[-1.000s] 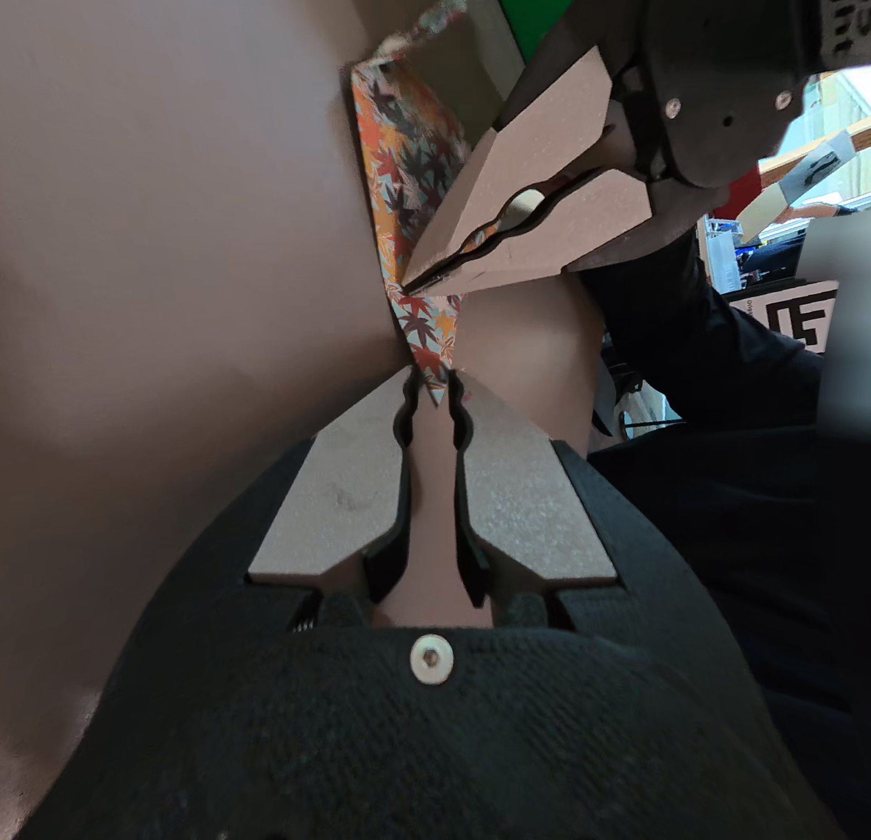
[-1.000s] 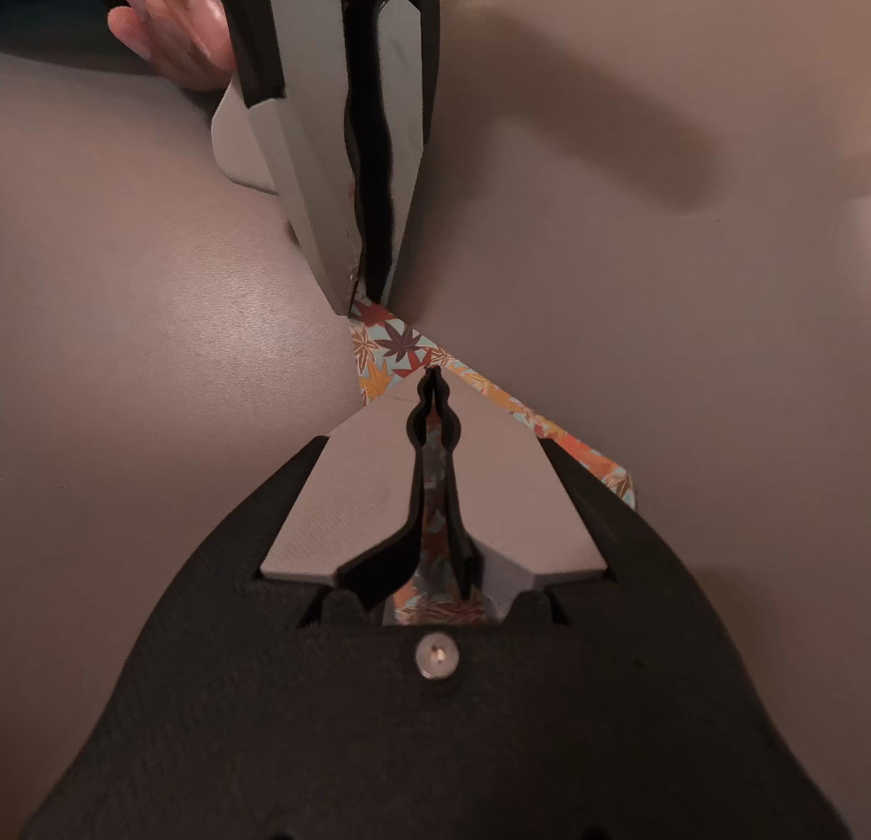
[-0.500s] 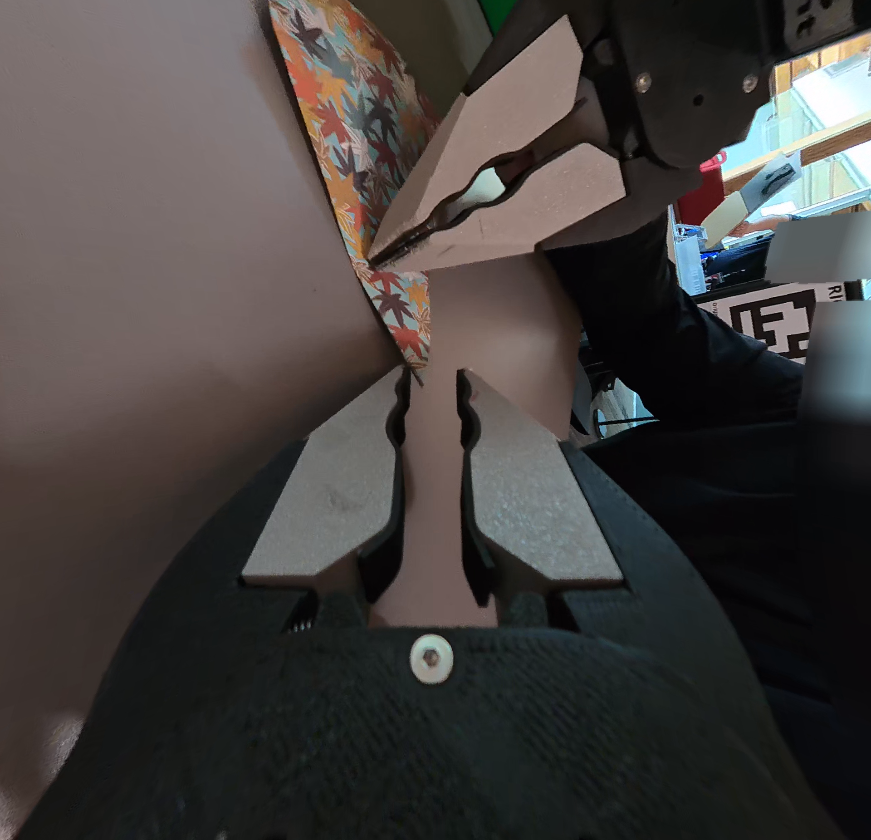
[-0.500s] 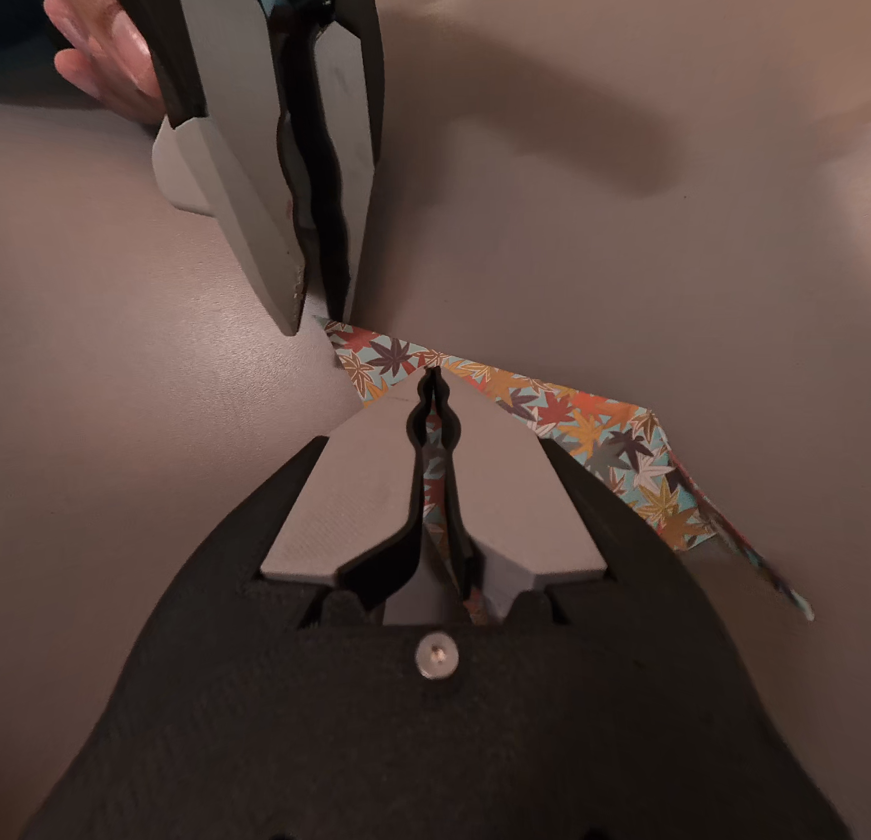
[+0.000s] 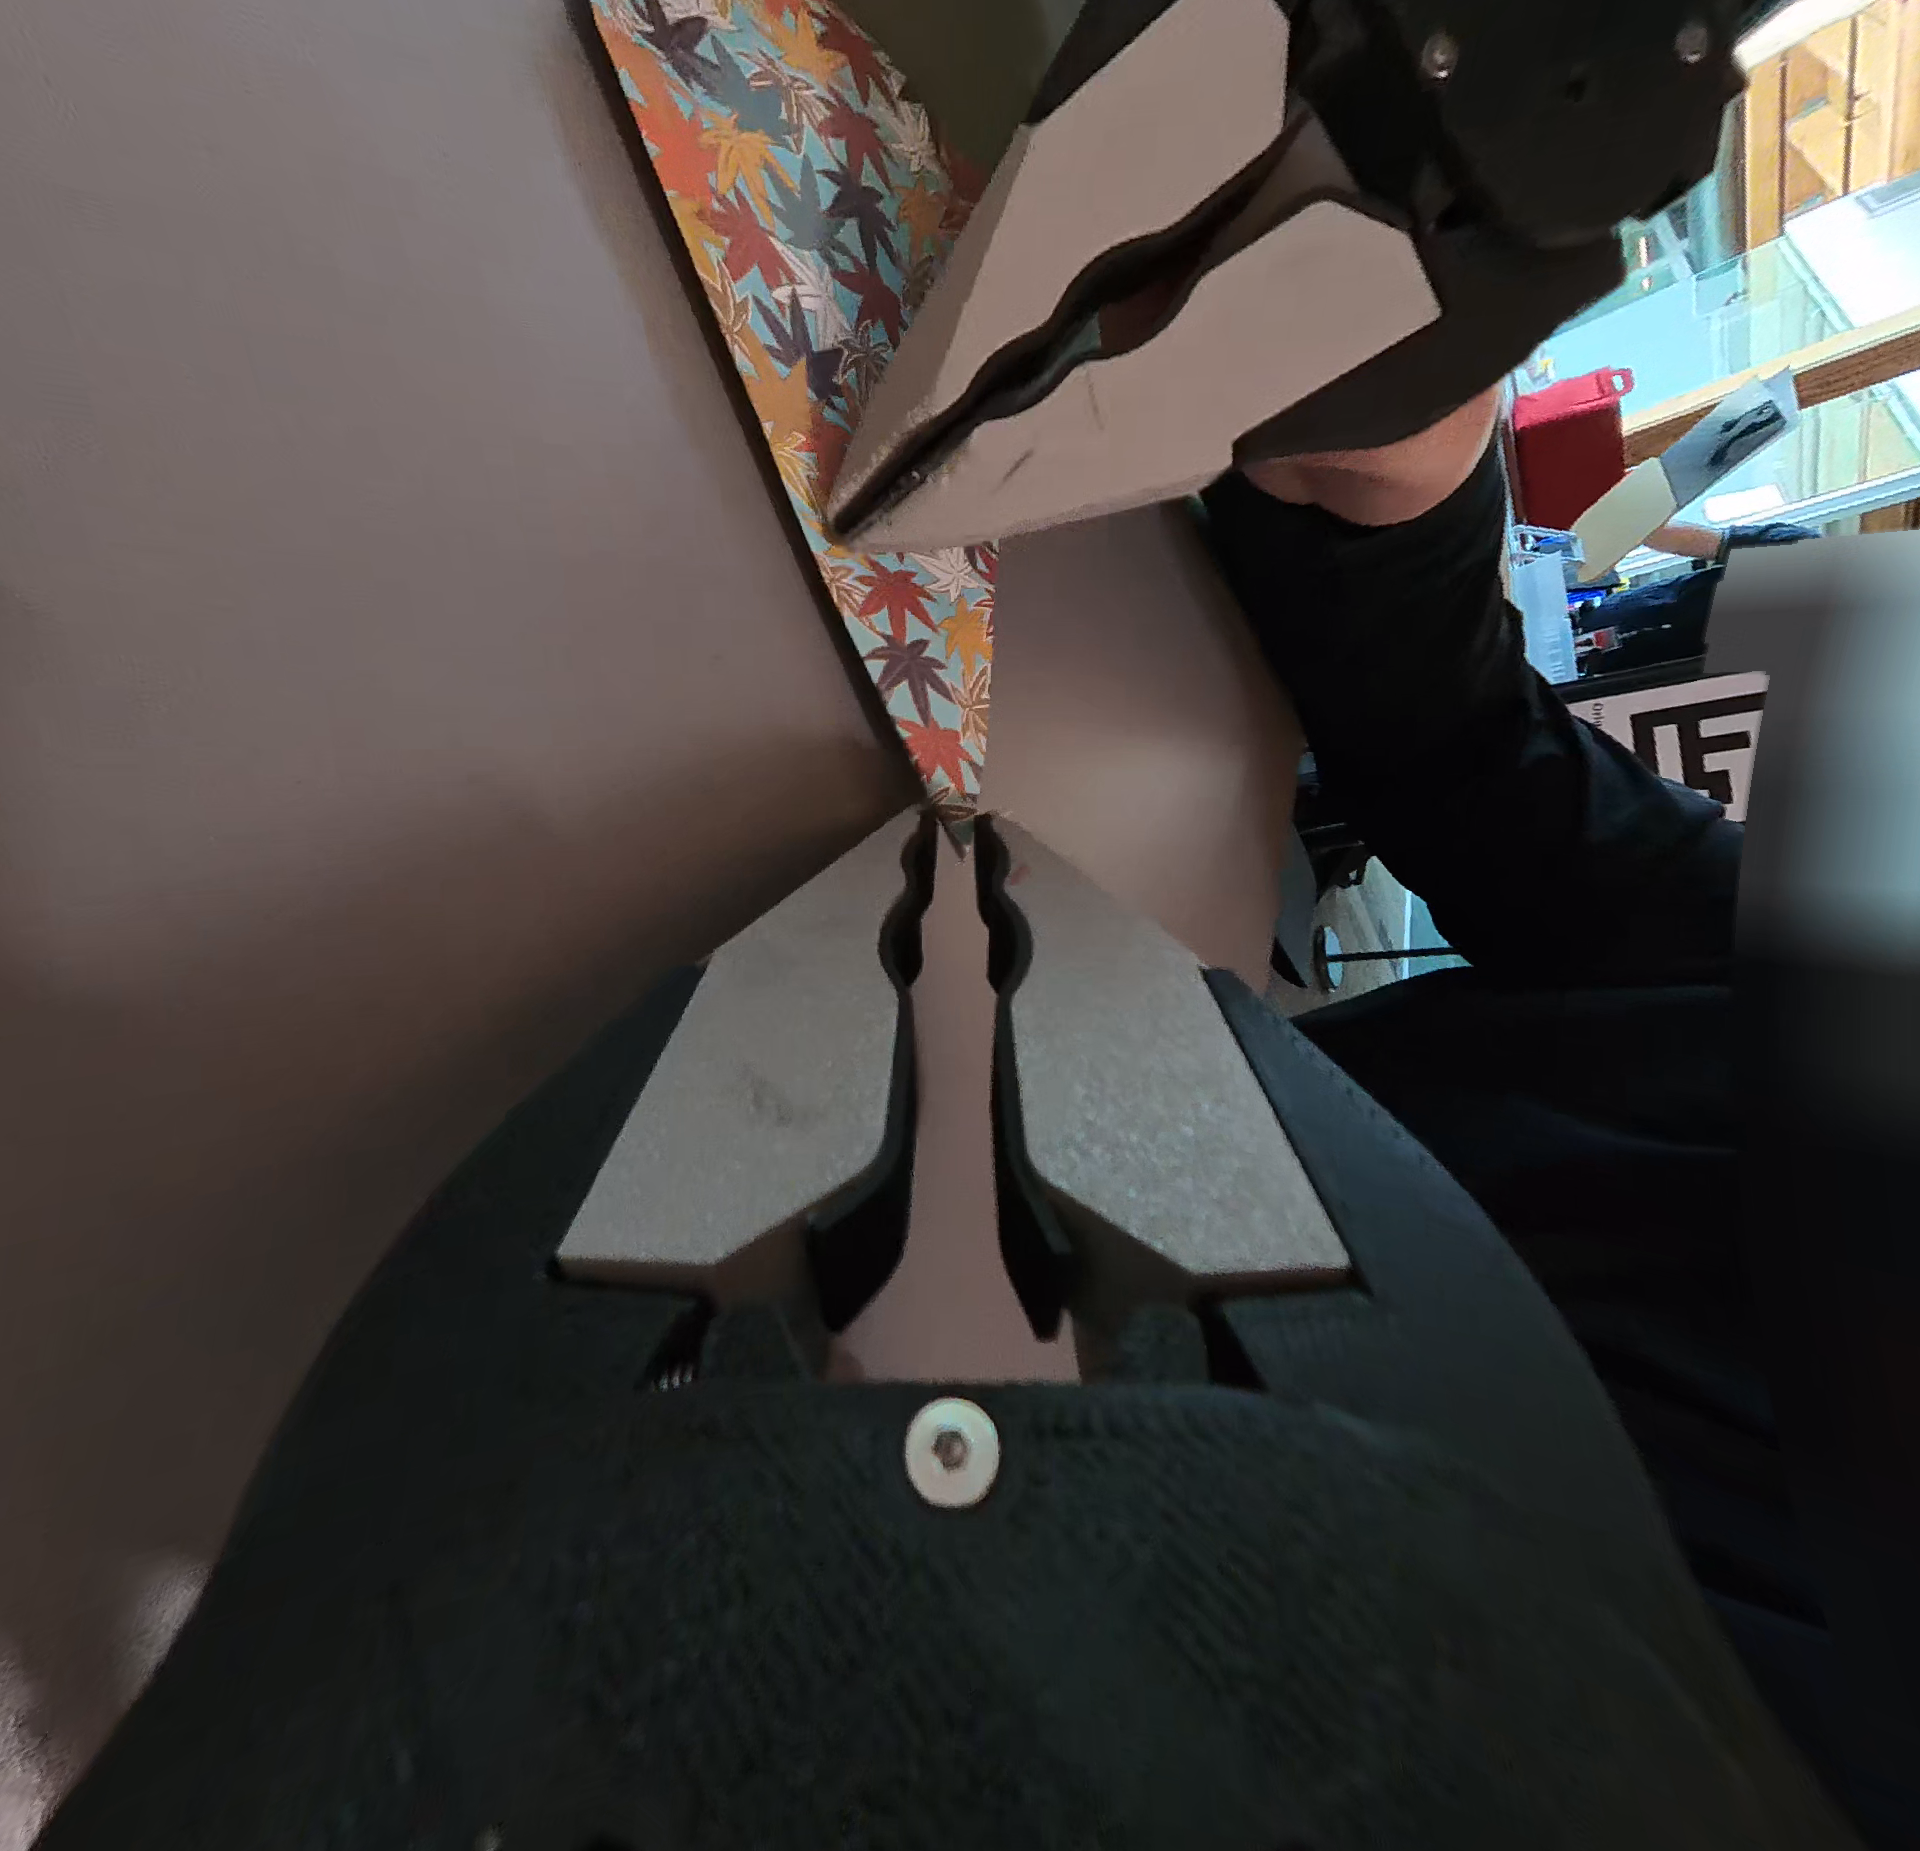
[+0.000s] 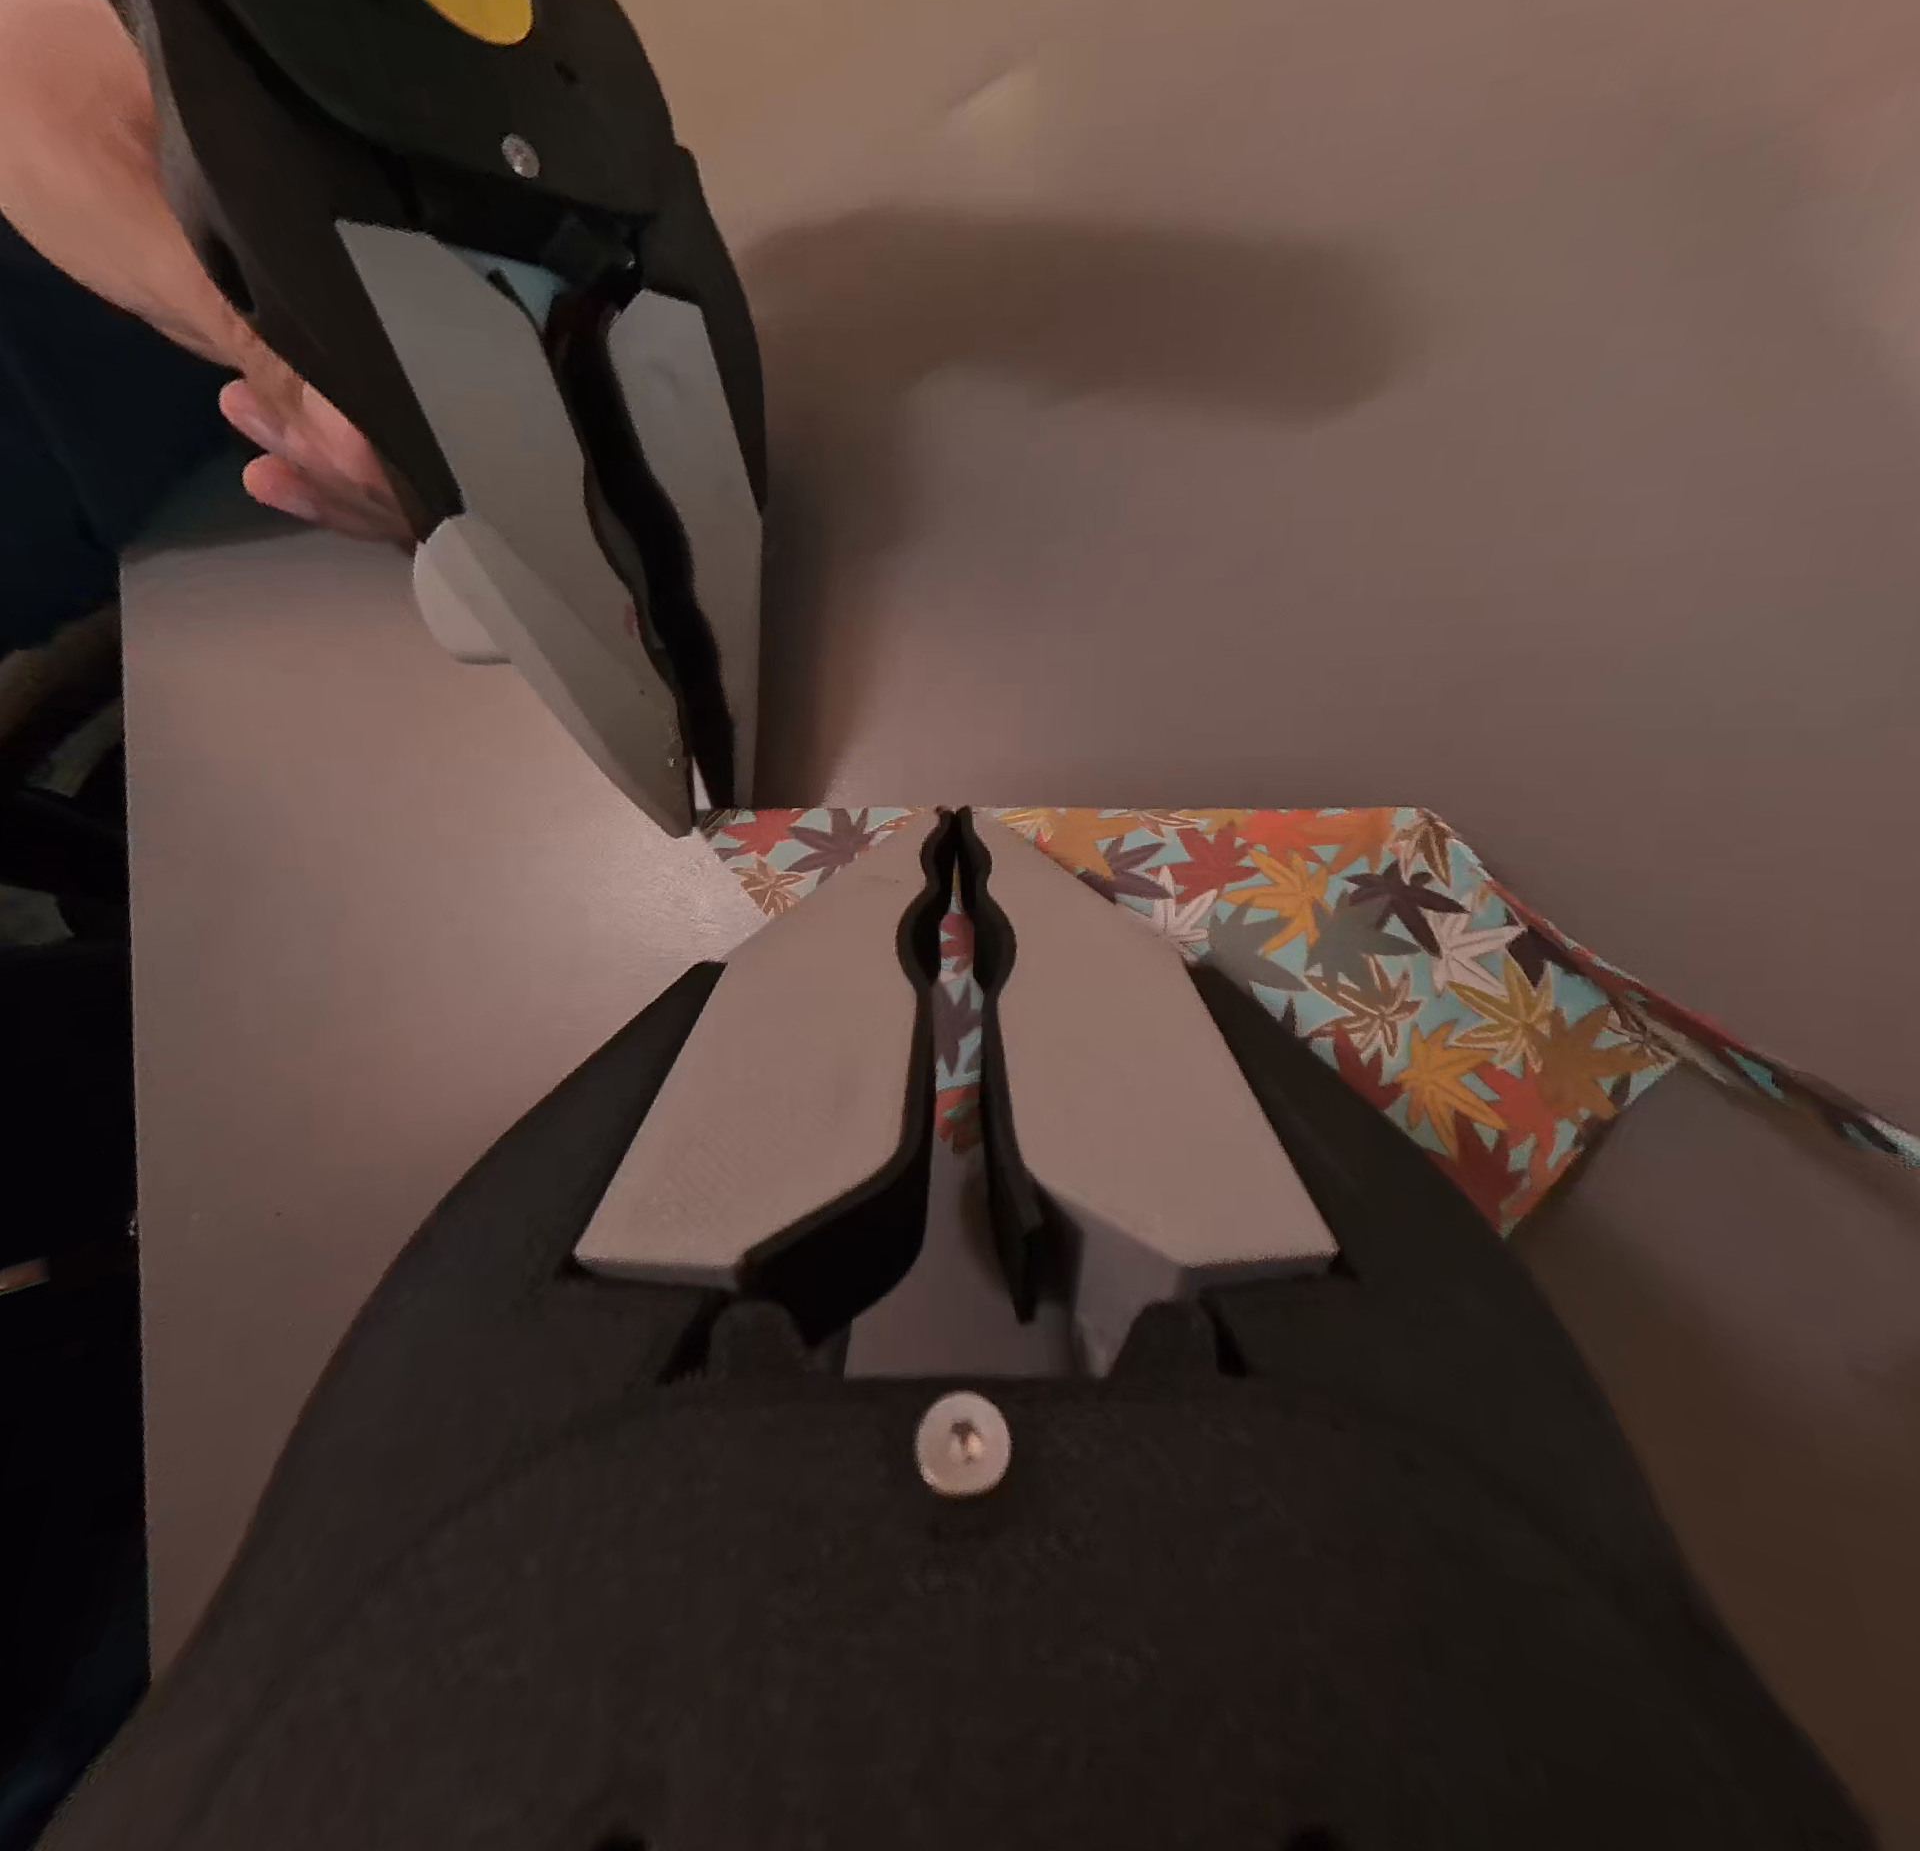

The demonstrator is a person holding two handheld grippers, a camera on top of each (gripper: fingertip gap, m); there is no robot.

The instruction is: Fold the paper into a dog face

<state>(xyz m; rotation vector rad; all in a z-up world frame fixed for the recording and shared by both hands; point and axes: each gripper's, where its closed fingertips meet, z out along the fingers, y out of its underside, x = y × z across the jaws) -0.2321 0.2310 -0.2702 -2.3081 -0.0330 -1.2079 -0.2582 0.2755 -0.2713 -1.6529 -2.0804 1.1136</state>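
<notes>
One sheet of leaf-patterned paper (image 6: 1382, 960) lies folded on the grey table (image 6: 1351, 451), with two grippers at it. The right gripper (image 6: 956, 814) is pressed together, pinching the paper's upper edge. The left gripper (image 5: 956, 833) has its jaws slightly apart, the paper's pointed corner (image 5: 951, 762) just between the tips; whether they grip it is unclear. Only the left wrist view shows the person's dark sleeve (image 5: 1455, 721) and cluttered shelves beyond; only the right wrist view shows the paper's far flap, cut off at the frame edge.

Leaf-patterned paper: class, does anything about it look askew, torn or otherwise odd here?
No tear shows. The paper is not flat: its far corner lifts off the table, while the right gripper pinches its straight edge.
</notes>
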